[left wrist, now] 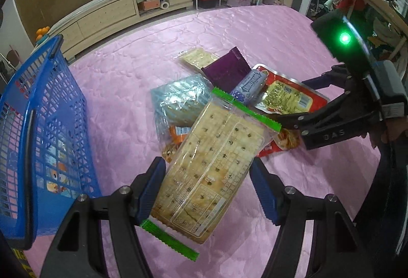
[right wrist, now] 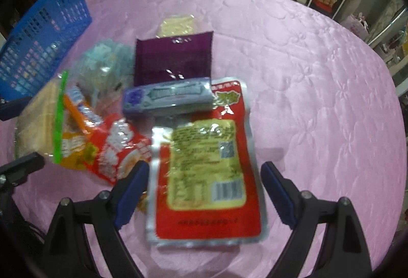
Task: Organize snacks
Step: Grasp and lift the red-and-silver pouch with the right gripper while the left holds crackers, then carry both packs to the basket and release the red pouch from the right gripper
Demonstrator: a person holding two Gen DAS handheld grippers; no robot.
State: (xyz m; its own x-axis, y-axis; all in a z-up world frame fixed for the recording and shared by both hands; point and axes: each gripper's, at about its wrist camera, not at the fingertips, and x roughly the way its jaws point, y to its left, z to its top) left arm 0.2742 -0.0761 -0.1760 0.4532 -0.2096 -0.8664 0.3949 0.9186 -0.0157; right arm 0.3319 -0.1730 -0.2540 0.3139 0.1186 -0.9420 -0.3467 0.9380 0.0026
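Pink bedspread (left wrist: 255,30), packets inside blue basket (left wrist: 46,109)

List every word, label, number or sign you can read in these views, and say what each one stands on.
"DAS": raised letters on the black body of the right gripper, seen from the left wrist view.
Blue-purple rectangular candy pack: large print, too distorted to read.
Red foil pouch with yellow label: small print and barcode, blurred.
Clear green-edged cracker packet between the left gripper fingers: printing too small.
Red-and-orange snack bag: blurred.
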